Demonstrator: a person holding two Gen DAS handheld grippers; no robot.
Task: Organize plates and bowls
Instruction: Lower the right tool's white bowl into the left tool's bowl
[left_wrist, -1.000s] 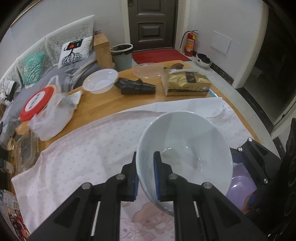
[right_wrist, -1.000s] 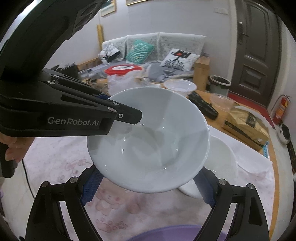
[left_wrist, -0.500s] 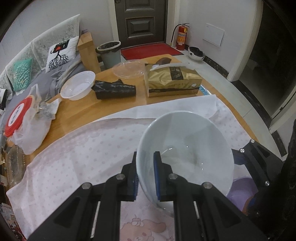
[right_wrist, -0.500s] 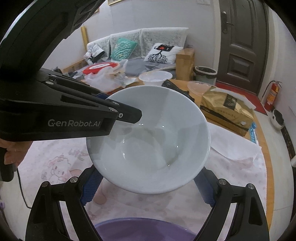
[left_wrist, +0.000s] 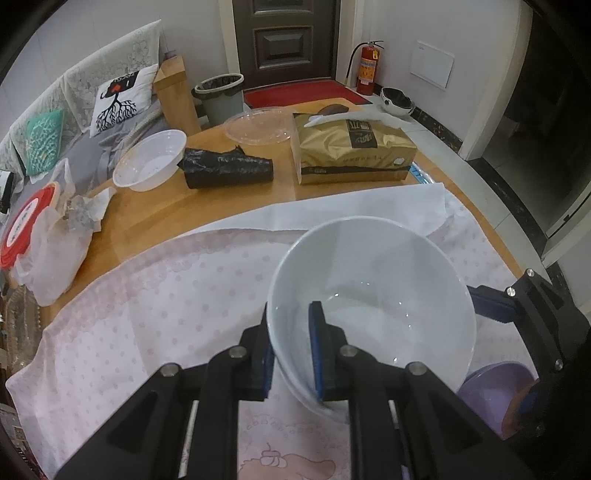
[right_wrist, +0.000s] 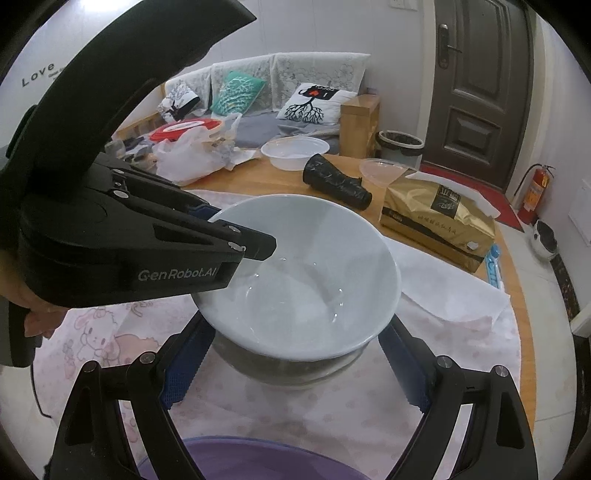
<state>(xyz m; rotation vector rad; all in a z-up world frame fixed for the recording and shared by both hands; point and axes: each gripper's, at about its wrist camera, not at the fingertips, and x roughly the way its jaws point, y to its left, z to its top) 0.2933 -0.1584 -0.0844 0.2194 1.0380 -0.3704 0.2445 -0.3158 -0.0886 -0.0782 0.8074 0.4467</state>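
The white bowl (left_wrist: 373, 306) is hanging just above the pink cloth (left_wrist: 147, 314) that is covering the near part of the counter (left_wrist: 229, 206), and the left gripper (left_wrist: 291, 347) is pinching its near rim, one blue-padded finger inside the wall and one outside, which is probably the only grip a wide, smooth bowl allows. From the right wrist view the bowl (right_wrist: 306, 273) is sitting between the widely spread fingers of the right gripper (right_wrist: 295, 354), which are flanking it low on either side without touching it, seemingly ready to steady or receive it; a grey shape beneath it could be its shadow or another dish, and I cannot tell which. A purple bowl (right_wrist: 258, 461) is lying close in front of the right gripper, likely the stacking partner. Farther back, clear of the working area, a plastic bowl (left_wrist: 151, 158), a black bag roll (left_wrist: 229, 168), a gold tissue pack (left_wrist: 351, 151) and a clear lid (left_wrist: 258, 123) are resting on bare wood.
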